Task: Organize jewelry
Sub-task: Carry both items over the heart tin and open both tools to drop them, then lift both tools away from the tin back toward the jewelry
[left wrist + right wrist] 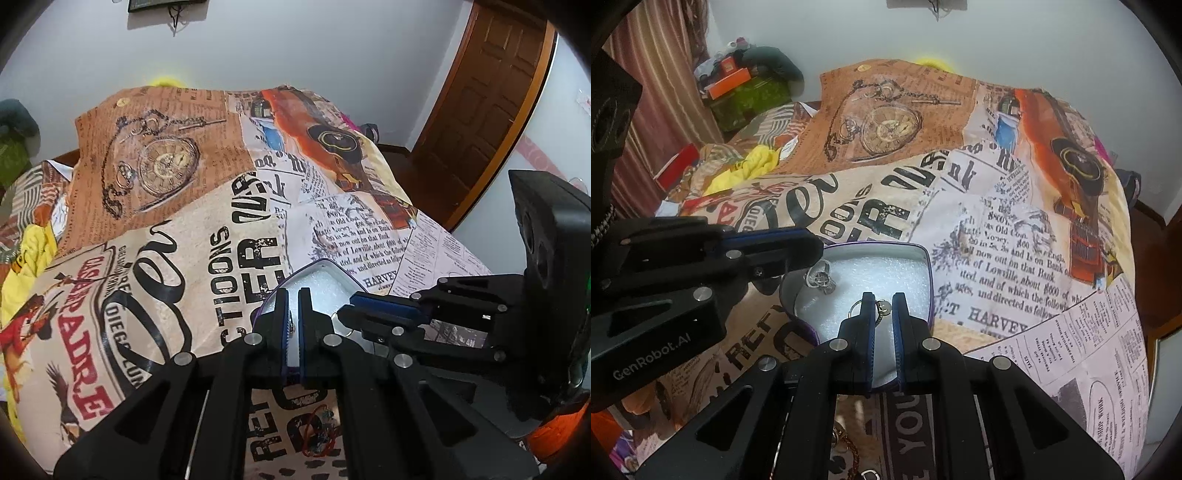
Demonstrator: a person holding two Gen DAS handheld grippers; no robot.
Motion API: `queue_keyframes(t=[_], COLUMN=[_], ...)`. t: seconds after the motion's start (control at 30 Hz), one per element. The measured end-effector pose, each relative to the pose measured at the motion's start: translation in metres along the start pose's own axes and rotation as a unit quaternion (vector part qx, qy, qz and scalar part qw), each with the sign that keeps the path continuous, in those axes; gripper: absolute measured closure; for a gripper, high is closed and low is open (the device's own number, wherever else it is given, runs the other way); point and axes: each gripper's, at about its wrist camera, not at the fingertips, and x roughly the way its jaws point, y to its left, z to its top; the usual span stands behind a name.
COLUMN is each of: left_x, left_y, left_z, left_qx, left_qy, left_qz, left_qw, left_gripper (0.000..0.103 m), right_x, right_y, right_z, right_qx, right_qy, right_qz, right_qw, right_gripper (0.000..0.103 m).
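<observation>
Two tools were seen over a bed covered by a bedspread (979,221) printed with newspaper text, a pocket watch and an orange car. A pale wall rose behind the bed; a brown wooden door (491,92) was seen at the right in the left wrist view, and a striped curtain (661,92) with piled clutter at the left in the right wrist view. An open purple-rimmed tin (925,258) lined with white foam was set on the bedspread near the bed's near edge. The left tool (294,295) was held over the tin's left rim, its jaws pressed almost together; a small ring (820,276) was seen just under its tips, though whether it was gripped could not be told. The right tool (883,301) was nearly shut over the foam, with a small gold ring (882,307) pinched between its pads. More jewelry (846,446) lay on the bedspread beneath the right tool, outside the tin.
</observation>
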Motion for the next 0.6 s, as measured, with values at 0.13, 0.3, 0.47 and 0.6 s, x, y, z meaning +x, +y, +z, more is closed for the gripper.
queue_keyframes(t=[0.13, 0.3, 0.47, 0.6], left_x=[-0.010, -0.028, -0.047, -0.061], left_y=[-0.002, -0.002, -0.004, -0.007], left_z=[0.000, -0.001, -0.005, -0.009], left_qx=[0.002, -0.001, -0.004, -0.001], left_qy=[-0.003, -0.018, -0.030, -0.034], left_qz=[0.008, 0.017, 0.029, 0.040], left_qw=[1.0000, 0.9997, 0.9991, 0.9986], left_gripper=[0.100, 0.094, 0.079, 0.079], right_x=[-0.005, -0.021, -0.042, -0.059], right_y=[0.004, 0.007, 0.010, 0.012], right_z=[0.000, -0.002, -0.004, -0.007], right_qx=[-0.008, -0.008, -0.010, -0.009], right_qy=[0.004, -0.011, -0.026, -0.039], right_qz=[-0.010, -0.022, -0.038, -0.050], right_qw=[1.000, 1.000, 0.999, 0.998], right_gripper=[0.090, 0.072, 0.072, 0.071])
